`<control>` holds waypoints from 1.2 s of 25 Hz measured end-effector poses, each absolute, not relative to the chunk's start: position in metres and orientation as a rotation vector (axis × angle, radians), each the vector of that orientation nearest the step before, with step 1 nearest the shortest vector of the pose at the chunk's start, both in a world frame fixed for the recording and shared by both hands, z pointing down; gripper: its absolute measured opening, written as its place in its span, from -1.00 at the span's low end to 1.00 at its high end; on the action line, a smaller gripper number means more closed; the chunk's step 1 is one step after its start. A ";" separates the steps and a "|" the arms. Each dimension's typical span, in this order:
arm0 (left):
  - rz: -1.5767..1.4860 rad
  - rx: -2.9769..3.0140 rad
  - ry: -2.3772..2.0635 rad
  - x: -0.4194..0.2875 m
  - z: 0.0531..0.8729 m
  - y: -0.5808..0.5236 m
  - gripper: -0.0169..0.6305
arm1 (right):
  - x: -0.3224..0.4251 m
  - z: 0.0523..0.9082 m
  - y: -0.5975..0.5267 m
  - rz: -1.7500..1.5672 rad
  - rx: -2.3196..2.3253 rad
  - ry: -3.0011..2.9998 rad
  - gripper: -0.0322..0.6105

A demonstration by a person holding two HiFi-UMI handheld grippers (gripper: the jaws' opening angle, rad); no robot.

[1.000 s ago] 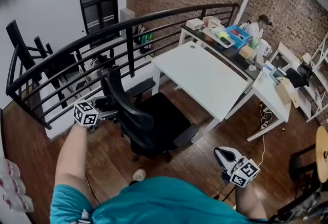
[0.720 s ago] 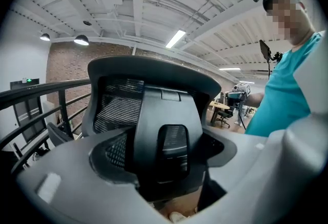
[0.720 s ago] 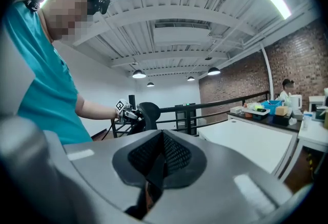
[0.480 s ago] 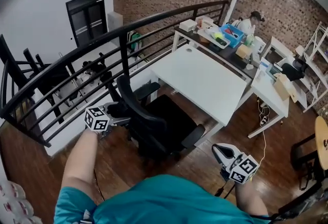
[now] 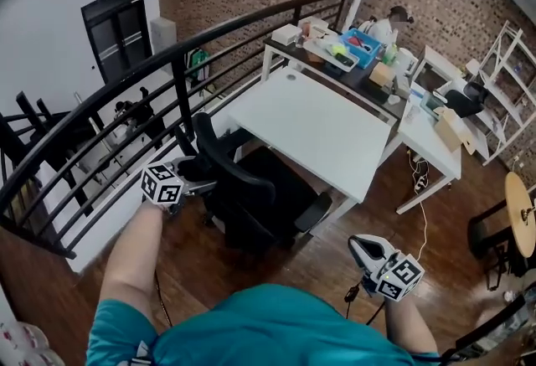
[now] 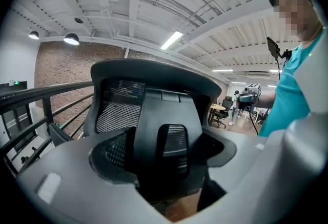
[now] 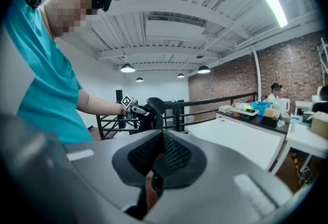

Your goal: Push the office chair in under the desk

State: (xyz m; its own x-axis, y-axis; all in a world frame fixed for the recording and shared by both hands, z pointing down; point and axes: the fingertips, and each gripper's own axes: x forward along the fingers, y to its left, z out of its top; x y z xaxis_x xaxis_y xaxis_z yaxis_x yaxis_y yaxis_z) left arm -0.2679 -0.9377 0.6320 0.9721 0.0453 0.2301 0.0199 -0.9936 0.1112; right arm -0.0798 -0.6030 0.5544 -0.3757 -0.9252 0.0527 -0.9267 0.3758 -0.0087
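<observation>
A black office chair (image 5: 260, 193) stands on the wood floor, its seat front at the near edge of the white desk (image 5: 318, 126). My left gripper (image 5: 203, 186) is at the rear of the backrest. In the left gripper view the backrest (image 6: 154, 79) fills the frame, and its centre spine sits between the jaws of the left gripper (image 6: 166, 151), which are shut on it. My right gripper (image 5: 358, 244) hangs shut and empty to the right of the chair, apart from it. The right gripper view shows its own jaws (image 7: 158, 159), the chair top (image 7: 154, 107) and the desk (image 7: 241, 138).
A black curved railing (image 5: 167, 63) runs behind the chair and desk. Behind the white desk is a dark desk (image 5: 360, 79) with a blue bin (image 5: 362, 42) and boxes, and a person (image 5: 392, 21) sits there. Another white desk (image 5: 431, 138) and a cable (image 5: 419, 184) lie right.
The left gripper and the chair have moved together toward the desk, and the seat front now reaches the desk's edge. The right gripper has hardly moved.
</observation>
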 end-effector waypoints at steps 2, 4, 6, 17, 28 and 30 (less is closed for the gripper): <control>0.352 3.018 0.038 -0.256 0.633 -0.944 0.17 | -0.076 0.553 -0.609 0.056 1.756 -2.562 -0.90; 0.367 3.020 0.034 -0.243 0.635 -0.946 0.17 | -0.073 0.553 -0.615 0.056 1.776 -2.553 -0.90; 0.393 3.019 0.030 -0.227 0.636 -0.941 0.16 | -0.070 0.551 -0.617 0.054 1.793 -2.542 -0.90; 0.452 2.985 -0.019 -0.119 0.647 -0.957 0.16 | -0.037 0.550 -0.615 0.076 1.943 -2.470 -0.90; 0.491 2.951 -0.081 0.003 0.669 -0.987 0.16 | 0.080 0.576 -0.597 0.066 1.941 -2.539 -0.90; 0.497 2.942 -0.107 0.022 0.670 -0.988 0.16 | 0.115 0.584 -0.585 0.066 1.927 -2.531 -0.90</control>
